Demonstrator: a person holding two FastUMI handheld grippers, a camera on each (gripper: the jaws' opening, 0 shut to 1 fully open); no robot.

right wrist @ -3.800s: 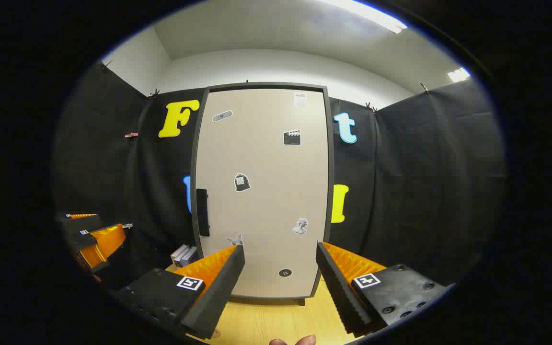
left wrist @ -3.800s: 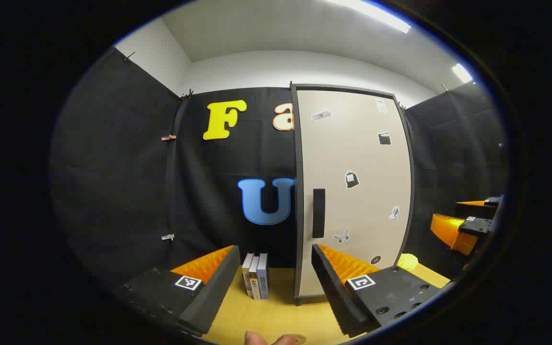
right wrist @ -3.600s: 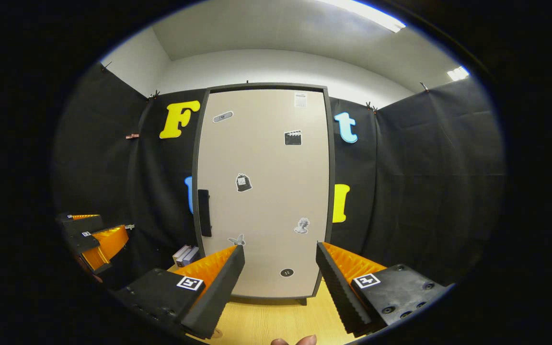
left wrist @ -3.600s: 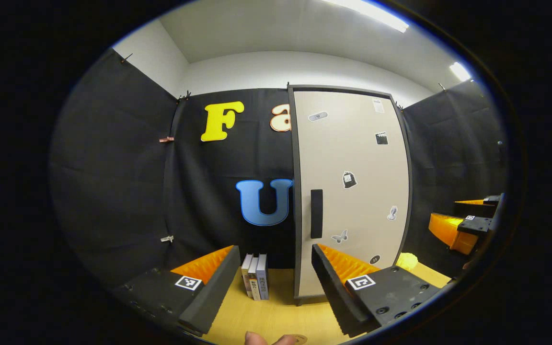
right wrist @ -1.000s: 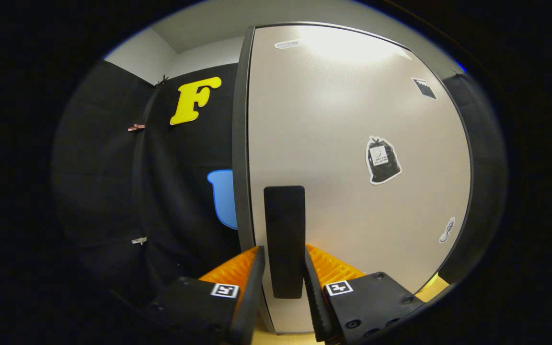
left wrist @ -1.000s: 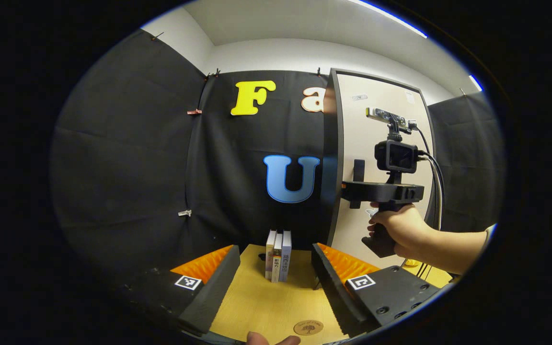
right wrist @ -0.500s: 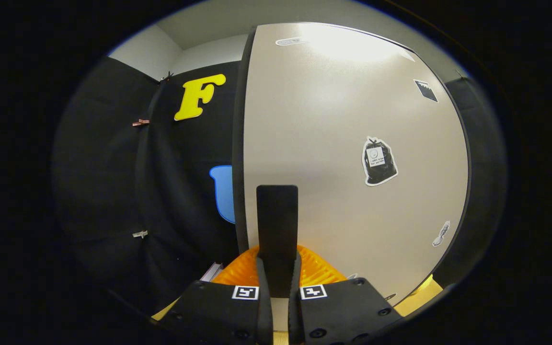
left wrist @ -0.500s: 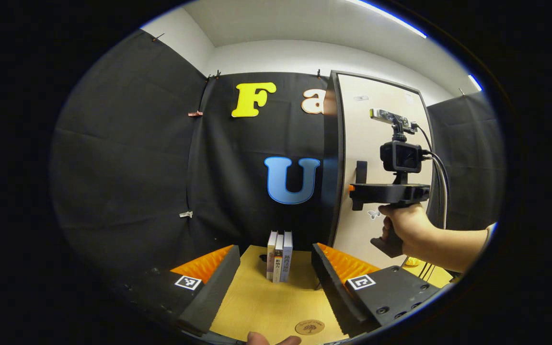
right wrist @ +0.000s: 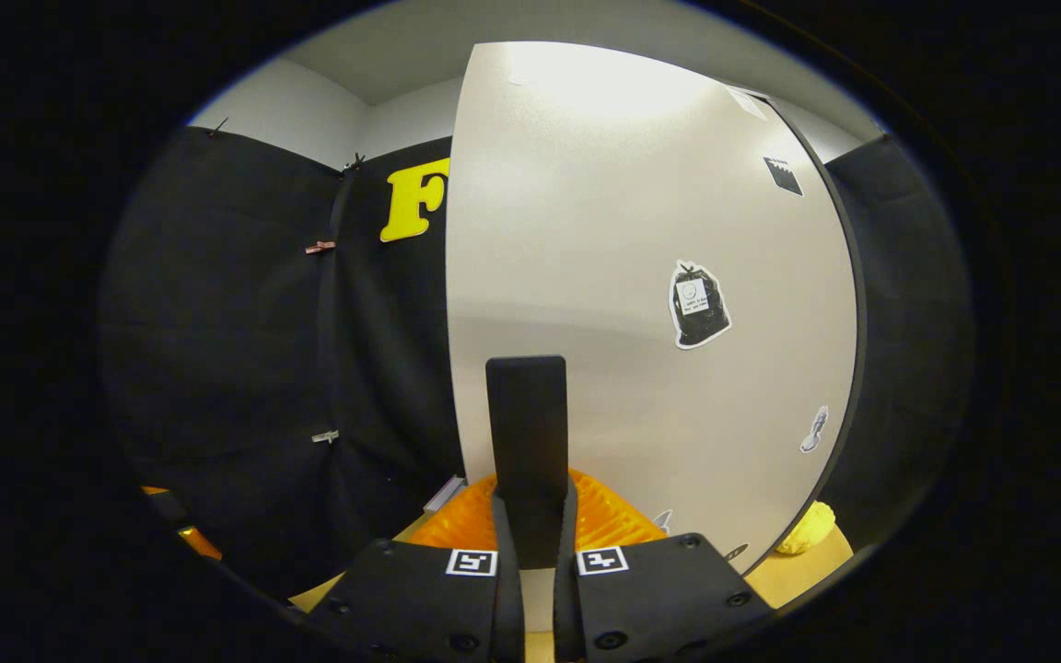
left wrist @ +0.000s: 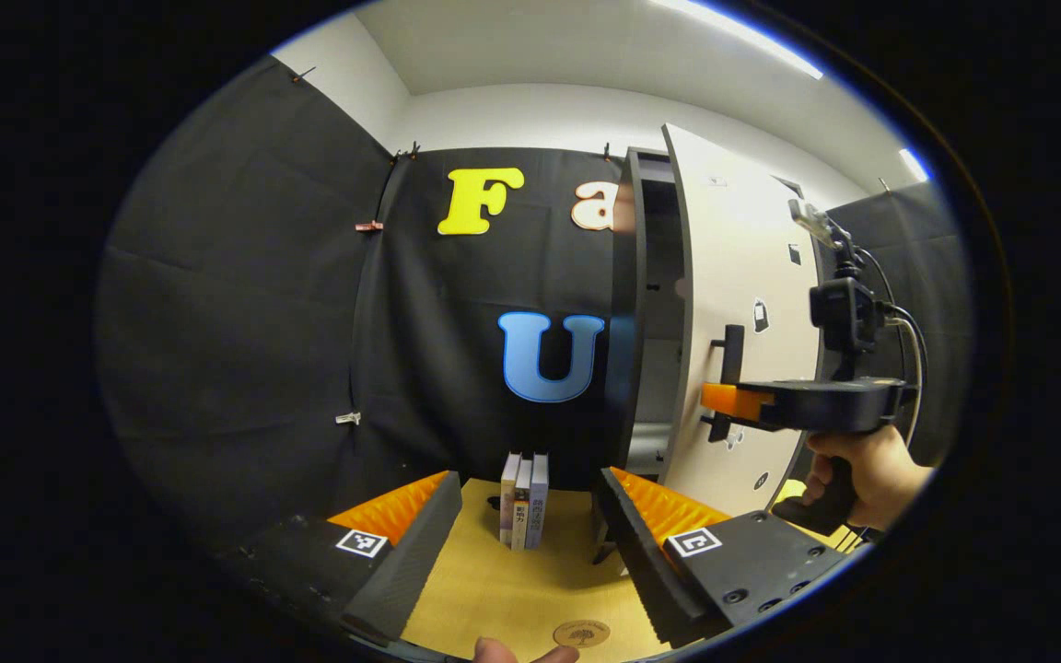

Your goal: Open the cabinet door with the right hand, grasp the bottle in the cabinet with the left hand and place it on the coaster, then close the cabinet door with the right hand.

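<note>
Now | right tool (right wrist: 530, 543) clamps handle (right wrist: 527, 433) | cabinet door (right wrist: 641, 304) ajar

cabinet door (left wrist: 733, 304): was shut, now ajar | right tongs (right wrist: 530, 552): closed onto door handle (right wrist: 527, 433)

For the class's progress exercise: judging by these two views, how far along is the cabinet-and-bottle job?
Early. In hand: the right gripper is clamped on the door handle, and the cabinet door stands partly open. Left: the left gripper is open and empty above the table. I cannot make out the bottle, so it must be fetched to the coaster, then the door closed.
</note>
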